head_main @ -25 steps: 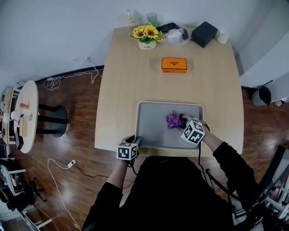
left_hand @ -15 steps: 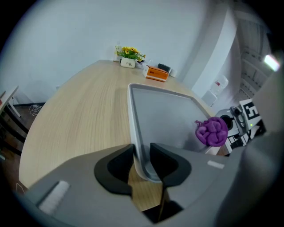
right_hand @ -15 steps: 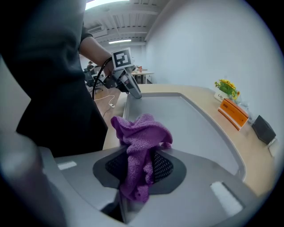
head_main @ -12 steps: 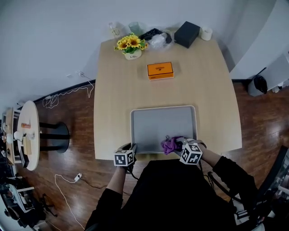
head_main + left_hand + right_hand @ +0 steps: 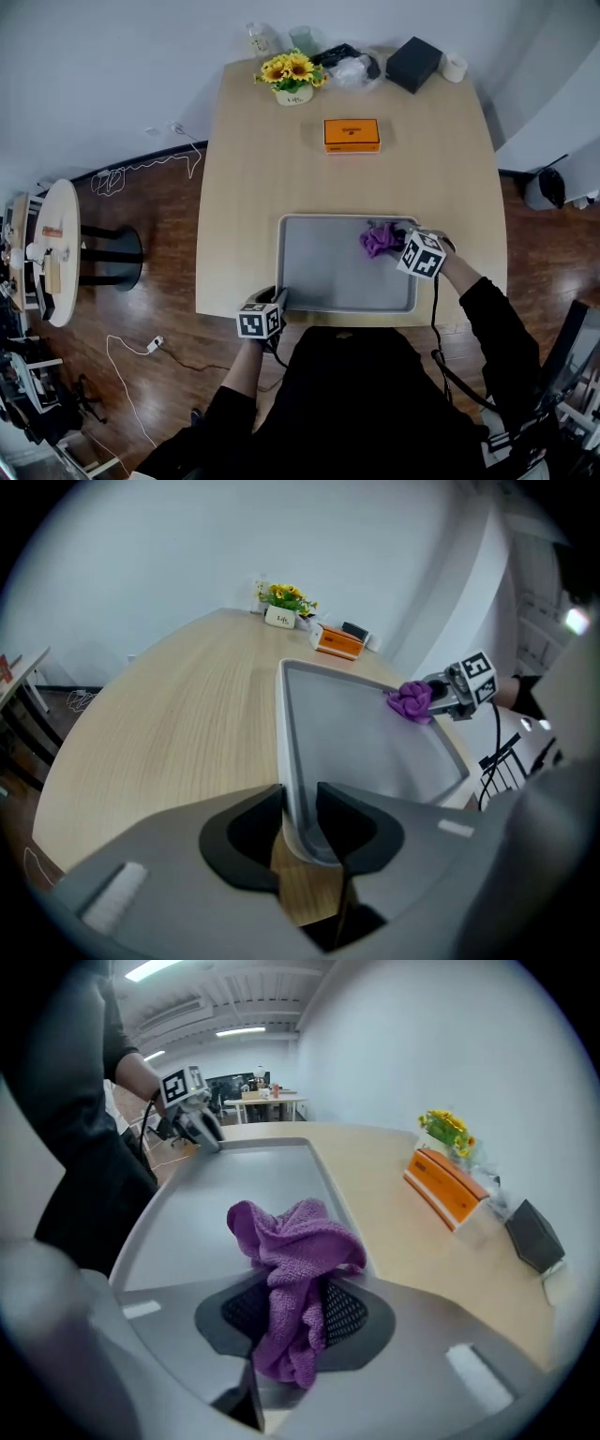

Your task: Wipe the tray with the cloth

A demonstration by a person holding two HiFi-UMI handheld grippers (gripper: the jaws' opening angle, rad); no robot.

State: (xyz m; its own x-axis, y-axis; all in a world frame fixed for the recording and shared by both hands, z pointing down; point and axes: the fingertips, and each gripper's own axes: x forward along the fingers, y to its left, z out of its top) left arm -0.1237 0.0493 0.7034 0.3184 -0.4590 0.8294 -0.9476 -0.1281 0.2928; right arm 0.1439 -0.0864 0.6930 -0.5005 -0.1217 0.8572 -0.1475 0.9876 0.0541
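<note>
The left gripper (image 5: 277, 300) has its jaws clamped on the rim of the grey tray (image 5: 333, 272) at the tray's near left corner, by the near edge of the desk (image 5: 272, 159). The right gripper (image 5: 397, 236) pinches a bunched purple cloth (image 5: 379, 239), which sits on the tray floor by its far right corner.
</note>
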